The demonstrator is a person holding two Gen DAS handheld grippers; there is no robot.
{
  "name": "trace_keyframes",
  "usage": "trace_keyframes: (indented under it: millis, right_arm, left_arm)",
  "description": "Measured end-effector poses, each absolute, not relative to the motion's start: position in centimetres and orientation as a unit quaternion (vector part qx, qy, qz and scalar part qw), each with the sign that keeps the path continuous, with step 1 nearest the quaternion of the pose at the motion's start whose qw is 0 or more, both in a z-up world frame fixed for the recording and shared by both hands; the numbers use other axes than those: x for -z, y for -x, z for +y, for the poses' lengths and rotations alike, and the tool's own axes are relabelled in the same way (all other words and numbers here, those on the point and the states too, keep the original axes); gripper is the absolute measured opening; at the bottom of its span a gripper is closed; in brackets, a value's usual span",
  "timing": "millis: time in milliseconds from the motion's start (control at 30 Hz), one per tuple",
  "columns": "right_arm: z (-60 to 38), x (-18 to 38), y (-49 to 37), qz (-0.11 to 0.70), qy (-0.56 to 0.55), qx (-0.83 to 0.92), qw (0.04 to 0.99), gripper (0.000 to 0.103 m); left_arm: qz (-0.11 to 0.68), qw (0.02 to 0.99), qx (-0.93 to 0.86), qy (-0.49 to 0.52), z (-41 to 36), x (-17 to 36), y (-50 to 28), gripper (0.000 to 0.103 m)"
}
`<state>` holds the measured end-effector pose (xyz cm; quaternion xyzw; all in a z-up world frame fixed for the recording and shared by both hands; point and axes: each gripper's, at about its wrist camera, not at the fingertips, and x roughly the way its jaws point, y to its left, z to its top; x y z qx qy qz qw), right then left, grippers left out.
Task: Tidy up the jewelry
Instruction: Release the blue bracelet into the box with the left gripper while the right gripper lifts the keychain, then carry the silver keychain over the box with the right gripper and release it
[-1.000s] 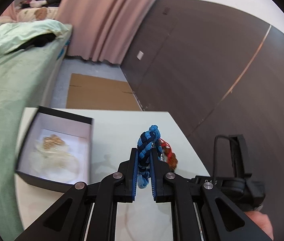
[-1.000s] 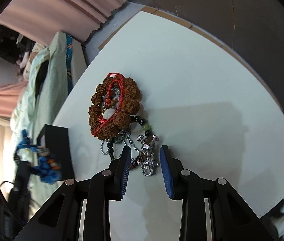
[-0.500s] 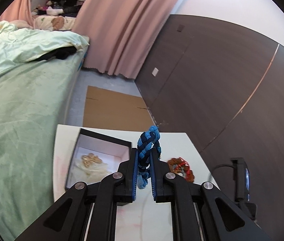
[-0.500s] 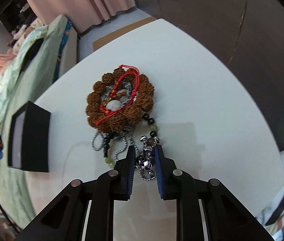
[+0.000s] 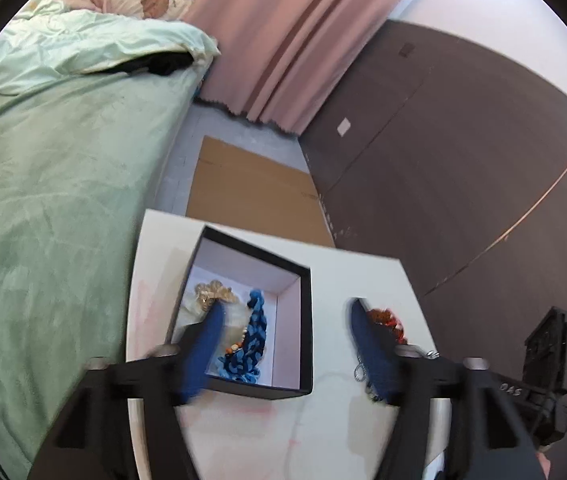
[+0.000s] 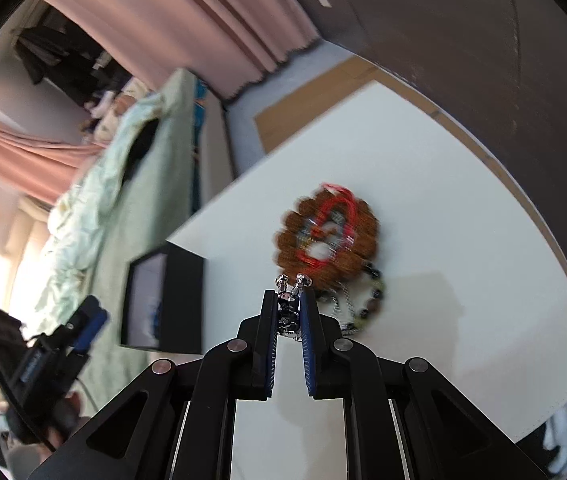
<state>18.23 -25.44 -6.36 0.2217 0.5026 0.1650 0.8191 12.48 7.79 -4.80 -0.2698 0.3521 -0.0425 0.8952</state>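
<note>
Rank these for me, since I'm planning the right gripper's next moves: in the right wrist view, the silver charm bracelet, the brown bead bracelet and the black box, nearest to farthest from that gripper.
1. silver charm bracelet: clamped in the right gripper.
2. brown bead bracelet: just ahead, slightly right.
3. black box: off to the left.

Bedroom. Green-covered bed [image 5: 43, 184] on my left, pink curtains [image 5: 283, 36] behind it, dark brown panelled wall [image 5: 443, 152] to the right. Flattened cardboard [image 5: 251, 192] on grey floor [image 5: 179, 168] beyond the white table [image 6: 423, 184].
</note>
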Motion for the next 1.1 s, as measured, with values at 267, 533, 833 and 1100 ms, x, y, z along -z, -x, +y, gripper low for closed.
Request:
trace_keyframes:
  millis: [267,533,833,1100]
  right_arm:
    - [-23.7,-0.3,-18.2,0.436,-0.218,-0.195,0.851,0.012]
    - [-21.2,-7.6,-17.4,0.382,-0.196,-0.222,0.875,0.012]
    - [-18.0,-15.1,-16.2,0.326,-0.169,-0.242,0.898,0.012]
    - [-15.5,-21.3,-15.1,0.276,-0.148,-0.252,0.916,0.012]
  left_arm:
    - [0.334,0.900,0.047,0.276,8.9,3.5,-11.9,0.076]
    - [0.316,0.904,0.043,0.284,10.0,2.5,-11.1,0.076]
    - [0.300,0.903,0.038,0.305,12.0,1.8,-9.9,0.077]
    - [0.281,0.899,0.030,0.334,14.4,1.3,-8.9,0.085]
